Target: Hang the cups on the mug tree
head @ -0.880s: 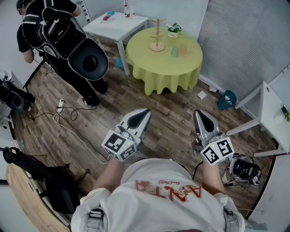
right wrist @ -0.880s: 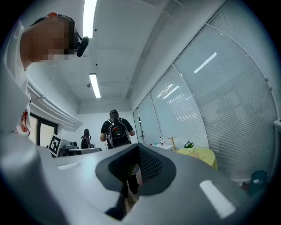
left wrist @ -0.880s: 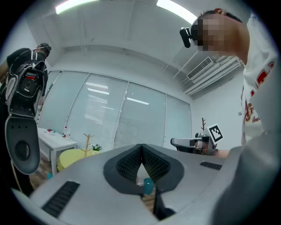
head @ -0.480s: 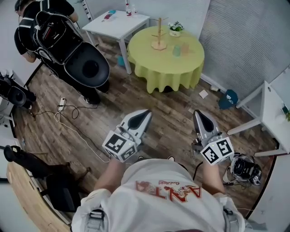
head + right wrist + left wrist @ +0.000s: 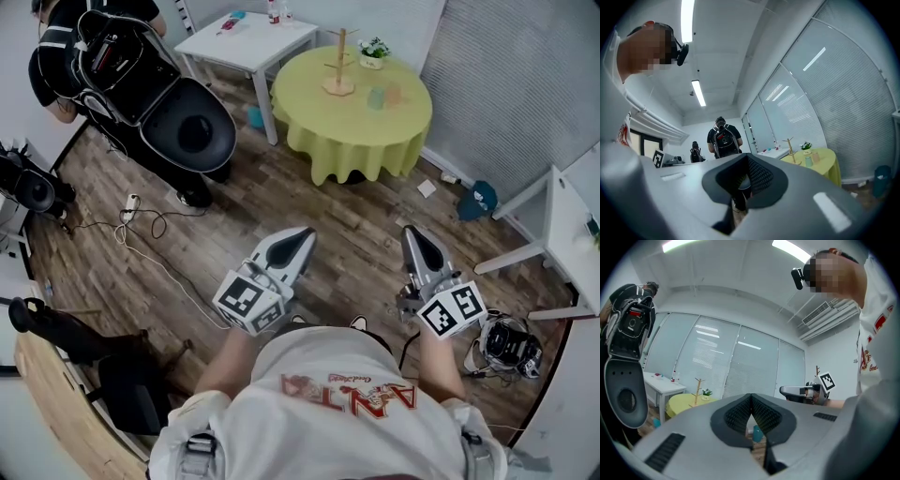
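Yellow cloth covers the round table (image 5: 356,131), my landmark. On it the mug tree (image 5: 339,66) looks bare near the left edge. The green cup (image 5: 376,97) and the pale cup (image 5: 394,95) stand side by side just right of it, with a small potted plant (image 5: 374,49) behind them. Over the last second the table has only drifted slightly up and right in the head view. Both grippers sit where they were, well short of the table, close to the person (image 5: 328,403). The left gripper (image 5: 300,236) has its fingers pressed together on nothing. The right gripper (image 5: 413,234) is likewise closed and empty. I judge the approach barely begun, with no cup hung.
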Motion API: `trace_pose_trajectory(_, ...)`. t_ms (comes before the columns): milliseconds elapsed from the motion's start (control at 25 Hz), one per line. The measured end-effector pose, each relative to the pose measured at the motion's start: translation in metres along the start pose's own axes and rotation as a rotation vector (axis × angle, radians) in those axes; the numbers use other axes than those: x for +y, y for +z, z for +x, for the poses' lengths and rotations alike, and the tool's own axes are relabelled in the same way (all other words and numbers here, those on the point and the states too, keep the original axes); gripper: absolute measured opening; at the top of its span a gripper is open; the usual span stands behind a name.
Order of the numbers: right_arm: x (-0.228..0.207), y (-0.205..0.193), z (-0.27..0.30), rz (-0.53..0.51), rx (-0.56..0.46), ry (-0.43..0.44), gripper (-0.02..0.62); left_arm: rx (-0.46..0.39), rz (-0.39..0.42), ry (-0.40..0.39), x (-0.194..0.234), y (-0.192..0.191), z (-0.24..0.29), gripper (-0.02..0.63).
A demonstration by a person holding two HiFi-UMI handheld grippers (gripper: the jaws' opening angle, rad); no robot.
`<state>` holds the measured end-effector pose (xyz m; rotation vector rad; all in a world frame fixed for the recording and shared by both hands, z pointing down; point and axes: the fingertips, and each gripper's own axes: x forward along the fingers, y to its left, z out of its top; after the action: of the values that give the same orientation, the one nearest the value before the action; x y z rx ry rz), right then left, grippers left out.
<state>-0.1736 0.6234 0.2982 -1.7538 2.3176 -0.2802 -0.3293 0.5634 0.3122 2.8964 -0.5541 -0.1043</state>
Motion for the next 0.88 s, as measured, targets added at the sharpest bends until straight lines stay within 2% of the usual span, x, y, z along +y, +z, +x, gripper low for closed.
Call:
trace_pose_trajectory(160, 0.016, -0.014, 0.013, 0.012, 0.025, -0.007, -0.005, 0.029, -0.021, -0.009, 0.013, -0.003, -0.016, 0.009)
trace_pose_trajectory(440, 0.032, -0.034, 0.027, 0.003, 0.059, -0.029, -0.005, 0.031, -0.058, 0.000, 0.039, -0.021, -0.043, 0.009)
trace_pose_trajectory(640, 0.027, -0.035, 0.044, -0.008, 0.076, -0.032, -0.005, 0.018, -0.074, 0.016, 0.055, -0.023, -0.041, 0.009)
trace_pose_trajectory(880, 0.002, -0.049, 0.078, 0.036, 0.103, 0.003, -0.005, 0.043, -0.070, 0.047, 0.082, -0.022, -0.018, 0.009)
